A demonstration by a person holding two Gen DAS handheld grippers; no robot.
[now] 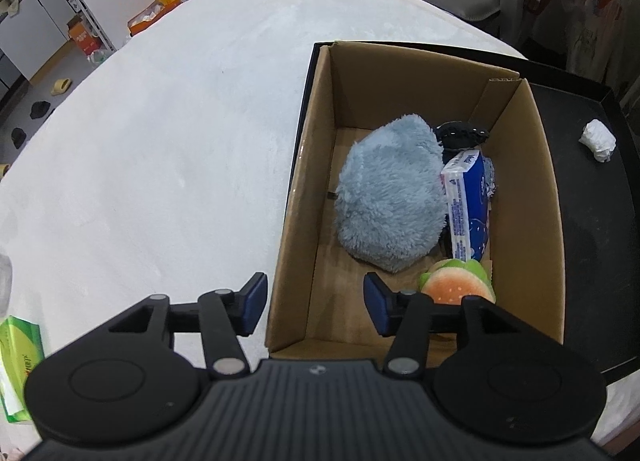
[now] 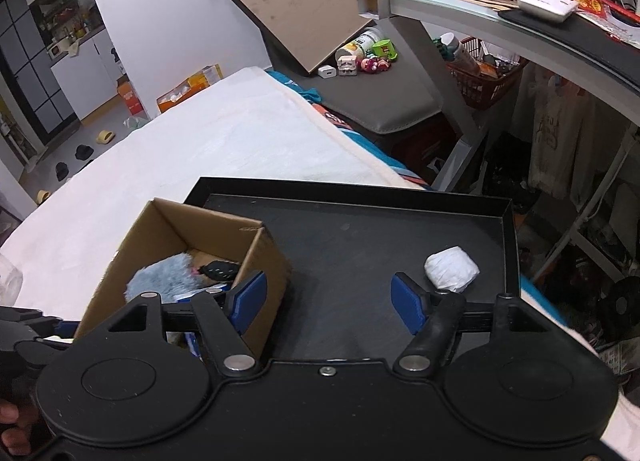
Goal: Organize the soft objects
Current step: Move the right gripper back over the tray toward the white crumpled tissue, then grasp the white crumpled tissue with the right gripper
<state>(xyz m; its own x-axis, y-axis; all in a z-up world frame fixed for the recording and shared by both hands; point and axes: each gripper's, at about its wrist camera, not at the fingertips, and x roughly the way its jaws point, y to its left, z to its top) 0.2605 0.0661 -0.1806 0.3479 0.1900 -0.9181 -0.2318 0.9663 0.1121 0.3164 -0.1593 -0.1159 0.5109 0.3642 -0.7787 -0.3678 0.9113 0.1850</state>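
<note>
A cardboard box [image 1: 536, 197] stands on a black tray [image 1: 588, 221] on the white bed. In it lie a fluffy blue plush [image 1: 390, 197], a blue tissue pack [image 1: 470, 205], a plush burger [image 1: 458, 287] and a dark object [image 1: 462, 133]. A white wad [image 1: 598, 139] lies on the tray to the right of the box. My left gripper [image 1: 316, 303] is open and empty, straddling the box's near left wall. My right gripper [image 2: 328, 301] is open and empty above the tray, with the box [image 2: 264, 261] at its left finger and the white wad [image 2: 452, 269] just beyond its right finger.
The white bed cover [image 1: 160, 141] spreads to the left of the box. A green packet [image 1: 18, 357] lies at its near left edge. A desk [image 2: 520, 21] overhangs on the right, with a red basket [image 2: 484, 81] under it. Small toys [image 2: 360, 61] sit on a grey seat beyond the bed.
</note>
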